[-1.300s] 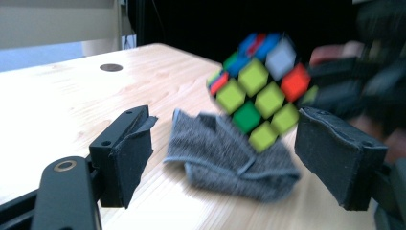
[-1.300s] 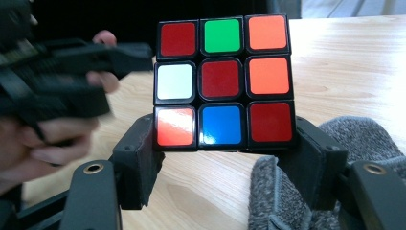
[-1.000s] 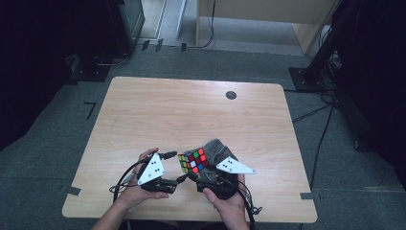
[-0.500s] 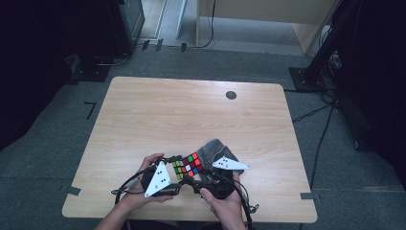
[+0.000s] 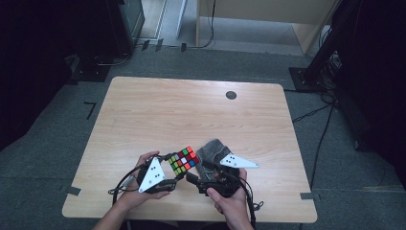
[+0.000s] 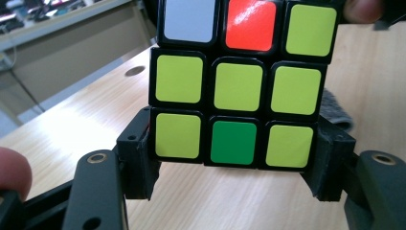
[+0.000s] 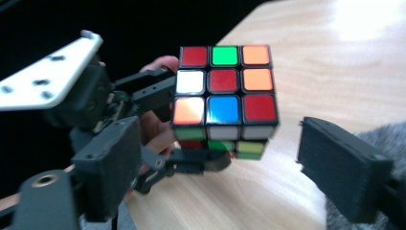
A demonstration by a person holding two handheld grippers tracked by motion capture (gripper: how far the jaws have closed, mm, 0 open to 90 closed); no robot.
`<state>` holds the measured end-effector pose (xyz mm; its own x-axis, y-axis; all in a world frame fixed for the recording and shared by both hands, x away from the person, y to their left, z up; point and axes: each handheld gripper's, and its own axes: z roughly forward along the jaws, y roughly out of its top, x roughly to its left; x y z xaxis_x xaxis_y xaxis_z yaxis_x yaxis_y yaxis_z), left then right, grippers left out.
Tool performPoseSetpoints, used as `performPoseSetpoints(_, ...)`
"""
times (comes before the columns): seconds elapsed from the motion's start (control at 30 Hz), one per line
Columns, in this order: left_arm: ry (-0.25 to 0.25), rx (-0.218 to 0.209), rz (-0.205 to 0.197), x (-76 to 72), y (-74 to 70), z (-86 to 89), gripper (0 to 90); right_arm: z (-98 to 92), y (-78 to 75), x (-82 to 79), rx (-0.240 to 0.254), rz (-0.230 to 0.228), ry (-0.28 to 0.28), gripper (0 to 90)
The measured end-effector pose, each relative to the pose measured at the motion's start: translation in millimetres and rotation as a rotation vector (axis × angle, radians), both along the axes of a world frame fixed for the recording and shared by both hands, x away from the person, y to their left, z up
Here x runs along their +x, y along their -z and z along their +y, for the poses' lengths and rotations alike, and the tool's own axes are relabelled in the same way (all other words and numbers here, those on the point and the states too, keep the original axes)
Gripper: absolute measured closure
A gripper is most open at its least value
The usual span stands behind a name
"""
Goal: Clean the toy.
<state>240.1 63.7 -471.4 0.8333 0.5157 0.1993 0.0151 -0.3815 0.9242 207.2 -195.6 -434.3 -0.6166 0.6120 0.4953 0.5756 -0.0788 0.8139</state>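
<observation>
A scrambled Rubik's cube (image 5: 183, 160) is held just above the near edge of the wooden table (image 5: 191, 110). My left gripper (image 5: 175, 167) has just been closing and is shut on it. In the left gripper view both pads clamp the bottom row of the cube (image 6: 238, 86), whose facing side is mostly yellow-green. My right gripper (image 5: 192, 176) has just been opening. In the right gripper view its jaws (image 7: 225, 163) stand wide, apart from the cube (image 7: 225, 91), with nothing between the pads. The left gripper (image 7: 177, 129) grips the cube from that view's left.
A crumpled grey cloth (image 5: 214, 149) lies on the table just right of the cube, beside my right gripper. A small black round cap (image 5: 231, 95) sits near the far edge. Dark floor, cables and stands surround the table.
The left gripper moved right to the cube and closed on its lower layer. The right gripper's jaws opened and came off the cube.
</observation>
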Motion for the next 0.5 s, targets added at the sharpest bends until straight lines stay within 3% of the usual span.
performPoseSetpoints(0.1, -0.033, -0.035, 0.050, 7.3, 1.6, 11.3, 34.0, -9.8, -3.5, -0.8, -0.051, -0.068, 0.068, 15.1)
performPoseSetpoints(0.17, -0.044, -0.062, 0.076, 10.7, 2.0, 16.9, 34.0, -17.2, -0.4, 1.7, -0.138, -0.084, 0.149, 16.7)
performPoseSetpoints(0.23, -0.048, -0.080, 0.093, 12.5, 1.9, 20.5, 33.9, -23.1, 9.4, 7.9, -0.199, -0.047, 0.188, 18.4)
performPoseSetpoints(0.3, -0.045, -0.100, 0.108, 13.4, 1.9, 22.3, 34.0, -23.6, 24.1, 15.2, -0.315, -0.004, 0.219, 19.4)
performPoseSetpoints(0.4, -0.039, -0.104, 0.109, 12.6, 1.3, 21.4, 34.0, -20.4, 49.1, 24.3, -0.440, 0.055, 0.228, 23.3)
performPoseSetpoints(0.5, -0.029, -0.111, 0.115, 11.6, 0.5, 20.8, 34.0, -16.3, 68.5, 28.9, -0.543, 0.083, 0.231, 31.6)
